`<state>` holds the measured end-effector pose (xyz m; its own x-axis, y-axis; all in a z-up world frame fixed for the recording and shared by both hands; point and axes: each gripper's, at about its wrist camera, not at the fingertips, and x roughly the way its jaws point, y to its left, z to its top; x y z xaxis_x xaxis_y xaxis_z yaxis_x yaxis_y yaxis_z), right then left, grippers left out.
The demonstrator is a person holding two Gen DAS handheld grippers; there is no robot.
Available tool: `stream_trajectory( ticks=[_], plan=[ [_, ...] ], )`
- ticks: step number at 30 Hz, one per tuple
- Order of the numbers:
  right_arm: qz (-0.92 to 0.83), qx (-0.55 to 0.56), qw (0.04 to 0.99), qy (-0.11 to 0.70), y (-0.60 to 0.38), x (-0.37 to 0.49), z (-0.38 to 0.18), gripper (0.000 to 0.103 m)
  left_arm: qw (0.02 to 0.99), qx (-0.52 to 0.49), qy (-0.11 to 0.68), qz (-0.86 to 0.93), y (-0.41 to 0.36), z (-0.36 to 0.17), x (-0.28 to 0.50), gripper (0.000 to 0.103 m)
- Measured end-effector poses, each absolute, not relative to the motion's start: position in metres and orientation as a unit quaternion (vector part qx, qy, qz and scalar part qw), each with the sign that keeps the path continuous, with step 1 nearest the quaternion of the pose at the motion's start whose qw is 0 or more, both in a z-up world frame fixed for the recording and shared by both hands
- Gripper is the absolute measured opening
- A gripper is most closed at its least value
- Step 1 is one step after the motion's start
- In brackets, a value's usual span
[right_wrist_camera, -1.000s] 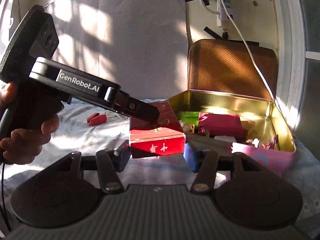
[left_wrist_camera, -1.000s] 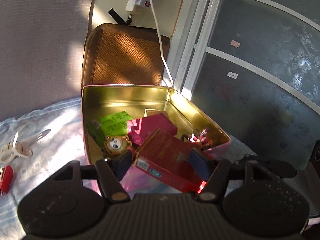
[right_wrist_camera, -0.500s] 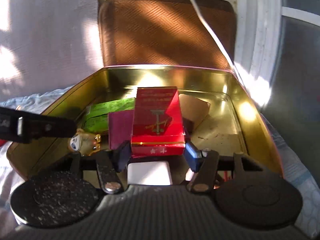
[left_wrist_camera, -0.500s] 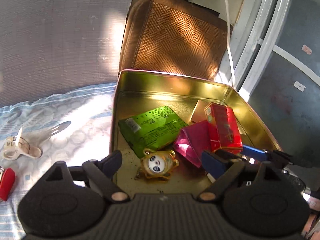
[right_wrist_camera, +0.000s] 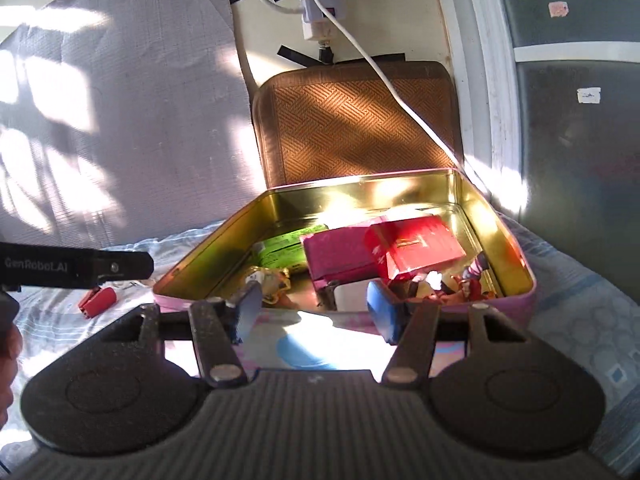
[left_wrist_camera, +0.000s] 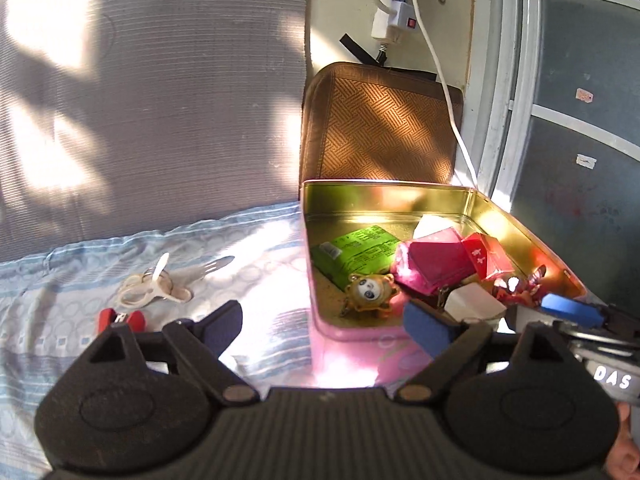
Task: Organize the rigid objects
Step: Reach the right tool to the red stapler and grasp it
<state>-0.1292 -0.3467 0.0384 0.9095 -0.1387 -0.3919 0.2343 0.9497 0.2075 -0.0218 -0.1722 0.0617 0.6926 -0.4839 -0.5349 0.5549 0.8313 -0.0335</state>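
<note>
An open tin [left_wrist_camera: 380,200] with a gold inside stands on the bed. In it lie a green packet [left_wrist_camera: 356,250], a magenta box [left_wrist_camera: 432,264], a red box [left_wrist_camera: 486,256], a panda toy [left_wrist_camera: 370,290] and a white box [left_wrist_camera: 474,306]. My left gripper [left_wrist_camera: 324,324] is open and empty at the tin's near left corner. From the right wrist the red box [right_wrist_camera: 416,248] rests tilted on the magenta box [right_wrist_camera: 340,256] inside the tin [right_wrist_camera: 208,248]. My right gripper [right_wrist_camera: 316,312] is open just before the near wall, holding nothing.
A red clip [left_wrist_camera: 120,318] and a white ring-handled tool [left_wrist_camera: 152,288] lie on the blue patterned sheet left of the tin. A brown woven cushion [left_wrist_camera: 380,128] leans behind it. A white cable [left_wrist_camera: 448,100] hangs from a power strip. A glass door [left_wrist_camera: 580,160] stands at the right.
The left gripper let go of the red box and opened wide. The right gripper carried the box over the tin, left it there and drew back. Both views now sit behind the near wall.
</note>
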Motion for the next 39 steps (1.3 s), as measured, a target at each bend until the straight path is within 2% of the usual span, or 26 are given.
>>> stream_trajectory(
  ticks=[9,19,25,33,35,38,39],
  plan=[
    [-0.023,0.085,0.978,0.189,-0.28,-0.111,0.053,0.061,0.941,0.077,0.28,-0.175,-0.093,0.038,-0.011,0.09],
    [0.047,0.039,0.971,0.231,-0.212,-0.069,0.046,0.061,0.949,0.055,0.303,-0.066,-0.008,0.006,0.025,0.089],
    [0.081,0.043,0.956,0.278,-0.184,-0.009,0.032,0.06,0.94,-0.015,0.334,-0.061,0.024,-0.005,0.045,0.087],
    [0.098,0.135,0.925,0.34,-0.15,0.095,-0.001,0.06,0.945,-0.039,0.323,-0.034,0.045,0.0,0.053,0.087],
    [0.095,0.123,0.923,0.351,-0.136,0.115,-0.013,0.062,0.944,-0.036,0.326,-0.037,0.044,-0.001,0.054,0.086],
    [0.081,0.066,0.935,0.338,-0.123,0.113,-0.015,0.045,0.943,-0.031,0.329,-0.044,0.042,-0.003,0.055,0.085],
    [0.09,0.07,0.934,0.339,-0.127,0.107,-0.013,0.044,0.942,-0.032,0.329,-0.048,0.042,-0.003,0.055,0.085]
  ],
)
